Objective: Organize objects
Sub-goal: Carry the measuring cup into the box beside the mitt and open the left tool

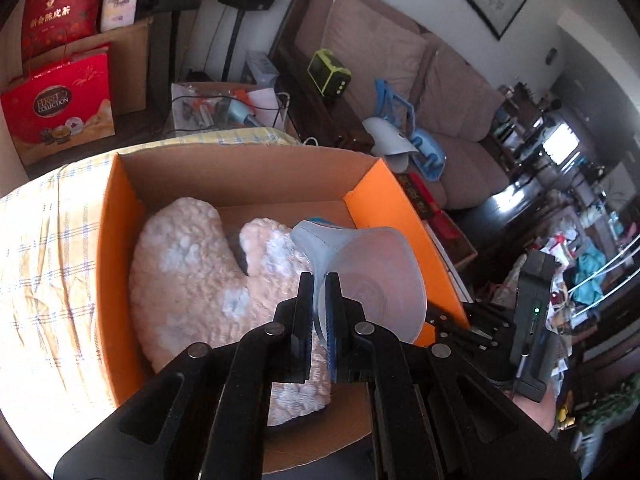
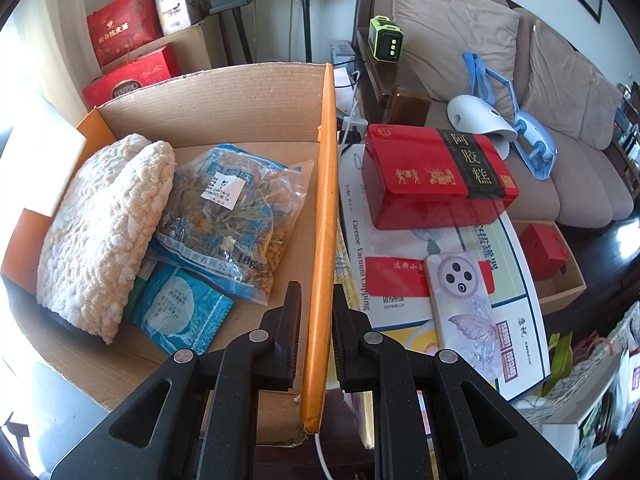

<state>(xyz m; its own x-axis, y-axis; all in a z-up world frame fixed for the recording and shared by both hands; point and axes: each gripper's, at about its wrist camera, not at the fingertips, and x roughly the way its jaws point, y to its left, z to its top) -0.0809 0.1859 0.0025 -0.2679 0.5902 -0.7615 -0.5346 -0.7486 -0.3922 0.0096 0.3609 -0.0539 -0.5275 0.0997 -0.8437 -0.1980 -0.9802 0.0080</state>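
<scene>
At the far left of the cardboard box (image 2: 208,92) lies the fleecy cream slipper (image 2: 104,228), propped against the left wall and resting partly on the packets beside it, which leaves the middle floor free. To its right sit a clear bag of dried herbs (image 2: 236,216) and, nearer the front, a small blue sachet (image 2: 180,316), both flat, the sachet tucked partly under the slipper. In the left wrist view, the left gripper (image 1: 319,280) is nipped narrow on the rim of a translucent plastic cup (image 1: 368,284), holding it tilted on its side above the slipper and close to the orange right wall; gripping the thin rim, I judge, lets the cup be lowered into the box without the fingers fouling the contents. Further right, the right gripper (image 2: 317,292) straddles the box's orange wall (image 2: 326,200), one finger inside and one outside; whether it pinches the card or merely brackets it I cannot tell, though steadying the box seems the likely reason. Right of the wall, outside the box, a red tin (image 2: 436,176) and a phone in a butterfly case (image 2: 464,304) rest on a white printed carton (image 2: 516,248), probably waiting their turn.
</scene>
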